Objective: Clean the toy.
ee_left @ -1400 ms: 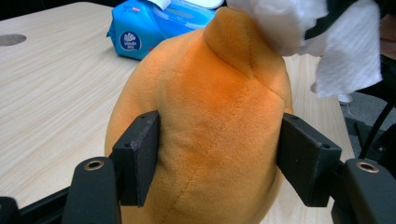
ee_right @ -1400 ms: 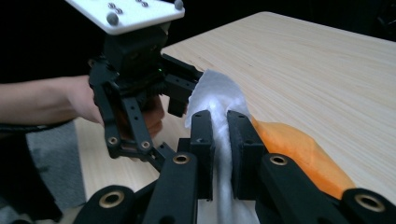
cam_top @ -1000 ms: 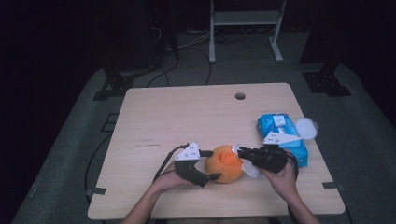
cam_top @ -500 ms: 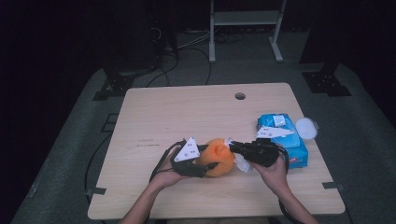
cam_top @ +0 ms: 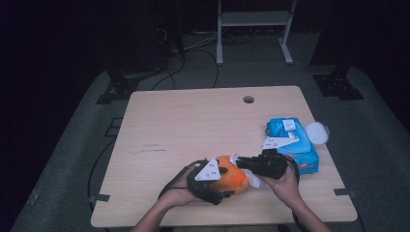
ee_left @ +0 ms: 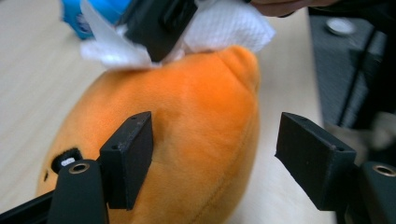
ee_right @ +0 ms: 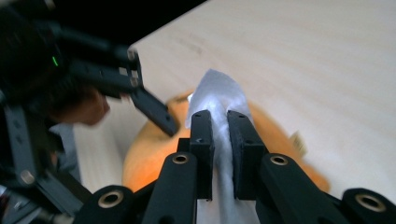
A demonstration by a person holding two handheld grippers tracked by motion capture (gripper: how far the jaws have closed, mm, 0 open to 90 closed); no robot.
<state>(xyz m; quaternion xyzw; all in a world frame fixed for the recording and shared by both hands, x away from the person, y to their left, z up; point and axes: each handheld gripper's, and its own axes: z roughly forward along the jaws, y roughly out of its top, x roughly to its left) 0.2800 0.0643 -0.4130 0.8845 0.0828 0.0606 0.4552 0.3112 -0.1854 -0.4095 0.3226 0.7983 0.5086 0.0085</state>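
The plush toy (ee_left: pixel 187 135) was orange, the wipe (ee_right: pixel 217 95) white, the wipes pack (cam_top: pixel 295 142) blue, the table (cam_top: pixel 193 125) pale wood.

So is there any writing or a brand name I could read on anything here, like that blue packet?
Nothing can be read.
Blue packet: has a red strip and white flap, but any print is too small and blurred.
Grey plates on the grippers: dark marks only, no letters.
Table: faint scuffs, not writing.

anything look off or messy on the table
Nothing spilled or damaged. The wipes pack lies with its flap open and a round white lid beside it; one wipe is pinched over the orange plush.
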